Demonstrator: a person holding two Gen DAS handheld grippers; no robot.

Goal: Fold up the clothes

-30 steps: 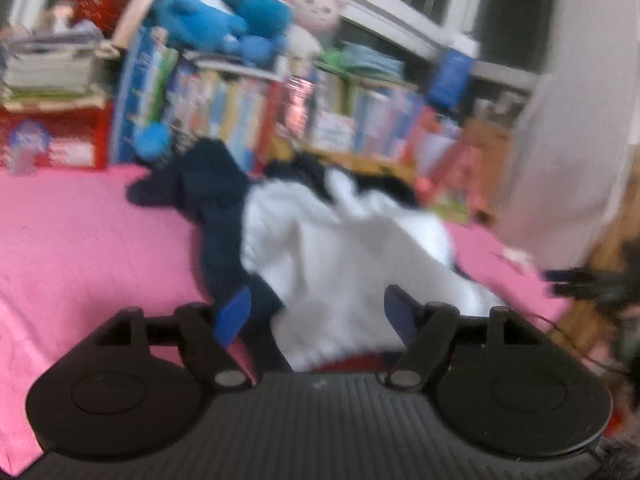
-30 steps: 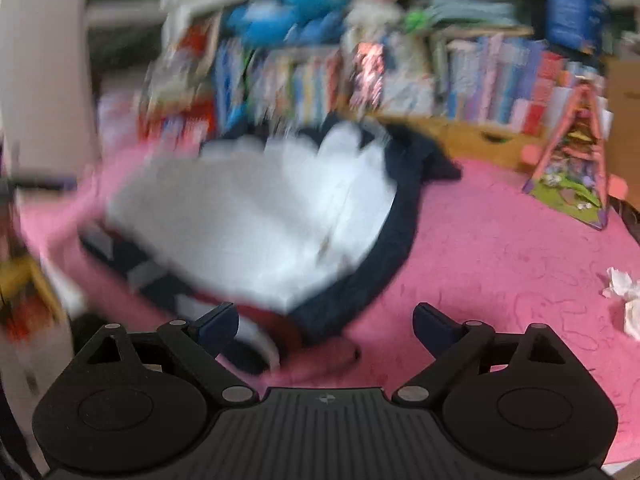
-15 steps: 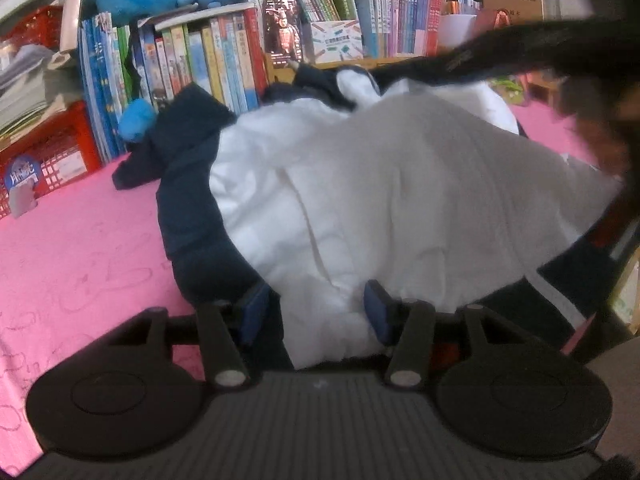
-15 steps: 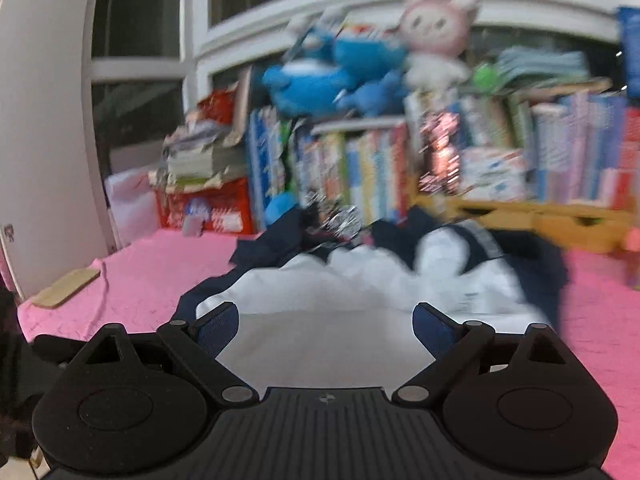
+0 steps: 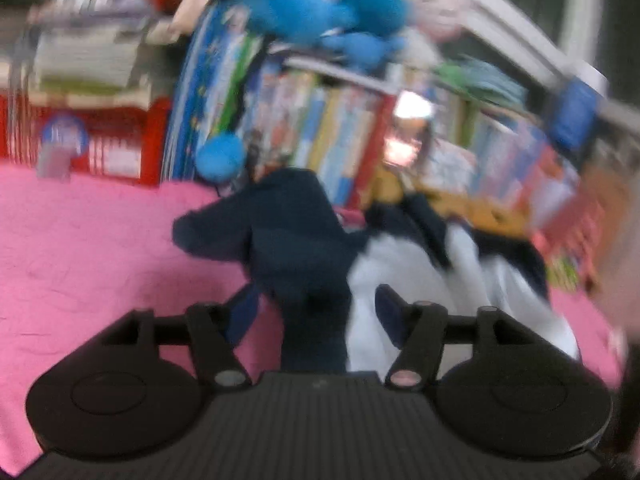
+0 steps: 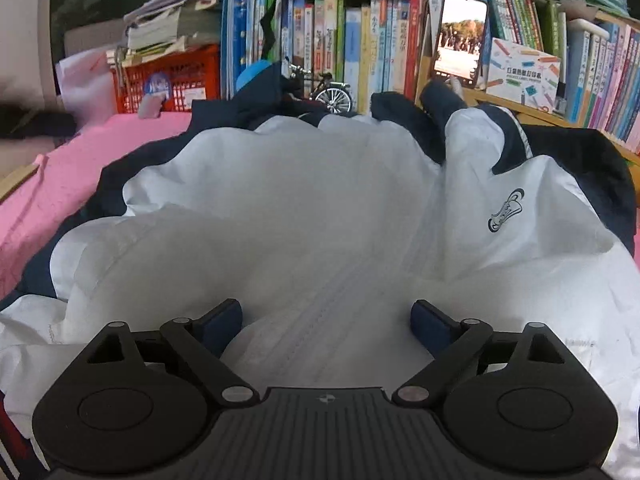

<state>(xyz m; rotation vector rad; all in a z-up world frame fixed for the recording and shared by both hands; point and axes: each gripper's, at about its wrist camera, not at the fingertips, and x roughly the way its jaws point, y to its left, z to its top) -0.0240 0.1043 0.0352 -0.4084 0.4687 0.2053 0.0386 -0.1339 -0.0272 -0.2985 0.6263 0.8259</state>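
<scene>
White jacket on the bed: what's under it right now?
Under the white jacket a pink bedspread shows at the left edge, with the jacket's own navy parts spreading out from under the white panels. Anything else beneath is covered by fabric.

Dim indoor light; left wrist view smeared by motion blur, right wrist view sharp, edges bowed.

The jacket [image 6: 304, 216] is smooth white cloth edged in matt navy, lying on a soft, wrinkled pink cloth cover [image 5: 80, 240].
</scene>
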